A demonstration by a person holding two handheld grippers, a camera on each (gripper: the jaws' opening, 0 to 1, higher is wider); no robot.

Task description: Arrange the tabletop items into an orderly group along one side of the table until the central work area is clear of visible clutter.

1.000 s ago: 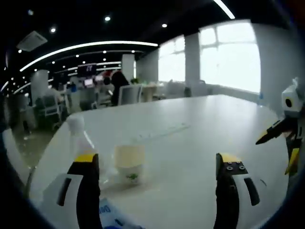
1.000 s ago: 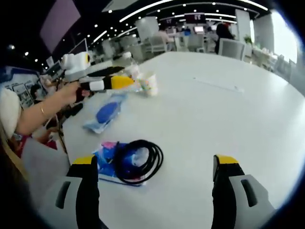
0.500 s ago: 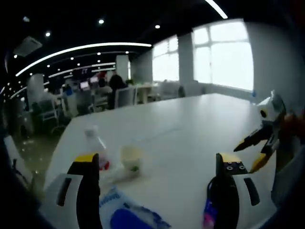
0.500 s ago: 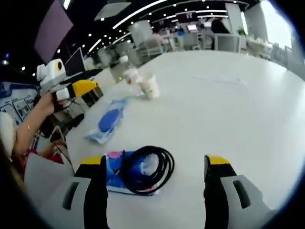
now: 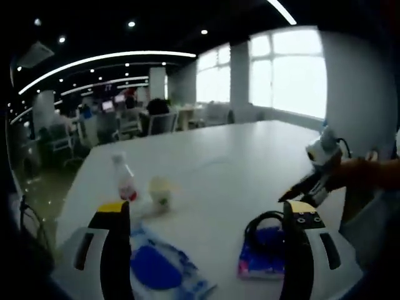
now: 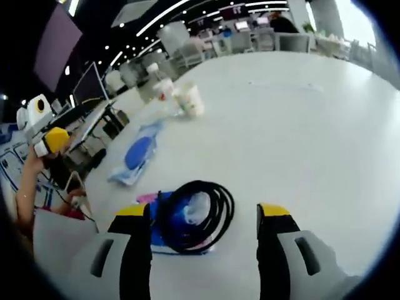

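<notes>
Left gripper view: left gripper (image 5: 206, 215) jaws wide, empty, above white table (image 5: 250, 156). Bottle (image 5: 125, 181) and paper cup (image 5: 160, 189) at 11 o'clock; blue crinkly pouch (image 5: 156, 275) at 7; right gripper (image 5: 299, 190) at 3.

Right gripper view: right gripper (image 6: 204, 215) jaws wide, empty, bracketing black coiled cable (image 6: 195, 215) on glossy packet (image 6: 164, 220). Best: close on cable and packet edge together, slide sideways.

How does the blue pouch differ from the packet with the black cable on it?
The clear plastic pouch with a blue oval lies bare, while the blue and pink packet carries a coiled black cable. The pouch lies nearer the paper cup and bottle; the packet lies just ahead of the right gripper. Both lie flat on the white table.
</notes>
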